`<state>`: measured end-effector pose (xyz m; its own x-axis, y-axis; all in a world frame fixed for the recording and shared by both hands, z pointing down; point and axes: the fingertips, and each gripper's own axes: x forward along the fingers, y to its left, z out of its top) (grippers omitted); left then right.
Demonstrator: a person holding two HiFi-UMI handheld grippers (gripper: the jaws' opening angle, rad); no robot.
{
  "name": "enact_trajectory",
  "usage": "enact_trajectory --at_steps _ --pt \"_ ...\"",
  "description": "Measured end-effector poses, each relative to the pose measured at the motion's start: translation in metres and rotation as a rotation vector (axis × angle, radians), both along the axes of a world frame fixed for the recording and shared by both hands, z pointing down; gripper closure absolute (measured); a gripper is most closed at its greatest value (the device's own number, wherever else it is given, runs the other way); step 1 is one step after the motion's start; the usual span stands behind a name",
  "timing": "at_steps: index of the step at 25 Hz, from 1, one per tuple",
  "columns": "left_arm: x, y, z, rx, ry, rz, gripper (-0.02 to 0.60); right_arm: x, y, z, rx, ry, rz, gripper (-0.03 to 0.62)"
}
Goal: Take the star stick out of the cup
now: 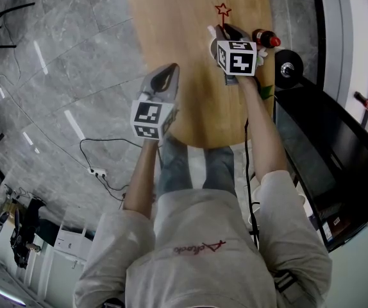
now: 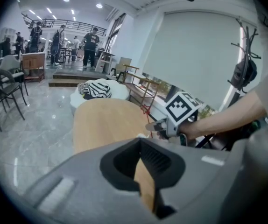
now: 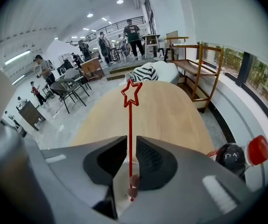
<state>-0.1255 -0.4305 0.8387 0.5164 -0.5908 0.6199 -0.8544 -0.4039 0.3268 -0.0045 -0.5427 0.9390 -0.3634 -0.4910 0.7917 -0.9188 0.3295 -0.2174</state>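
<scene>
A thin red star stick [image 3: 130, 125] stands upright between the jaws of my right gripper [image 3: 130, 143]. Its star [image 3: 131, 92] rises above them and its lower end sits in a pale cup [image 3: 119, 195], of which only a sliver shows. A narrow gap remains beside the stick, so the pads do not clamp it. From the head view the star [image 1: 222, 9] pokes out past the right gripper [image 1: 221, 31], which covers the cup. My left gripper [image 1: 169, 69] hovers over the table's near left part. Its tips [image 2: 141, 149] meet with nothing between them.
The oval wooden table [image 1: 184, 37] carries a dark bottle with a red cap [image 1: 267, 39] at its right edge. A black round object [image 1: 288, 66] and dark furniture stand right of the table. Grey tiled floor lies to the left. People stand far off in the hall.
</scene>
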Motion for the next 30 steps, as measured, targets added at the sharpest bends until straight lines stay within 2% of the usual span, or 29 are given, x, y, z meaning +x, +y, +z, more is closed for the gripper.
enact_trajectory --at_steps 4,12,18,30 --pt "0.002 -0.001 0.000 0.008 0.000 0.002 0.580 0.002 0.000 -0.001 0.016 0.019 0.002 0.575" --pt "0.004 0.002 -0.001 0.014 0.001 0.002 0.580 0.002 0.004 -0.006 0.034 0.008 0.001 0.583" --pt "0.006 0.001 -0.022 0.029 -0.006 0.007 0.580 0.001 0.006 -0.039 0.094 -0.004 0.007 0.583" --pt "0.012 0.004 -0.085 0.113 -0.003 0.002 0.580 -0.001 0.024 -0.125 0.205 -0.058 0.029 0.583"
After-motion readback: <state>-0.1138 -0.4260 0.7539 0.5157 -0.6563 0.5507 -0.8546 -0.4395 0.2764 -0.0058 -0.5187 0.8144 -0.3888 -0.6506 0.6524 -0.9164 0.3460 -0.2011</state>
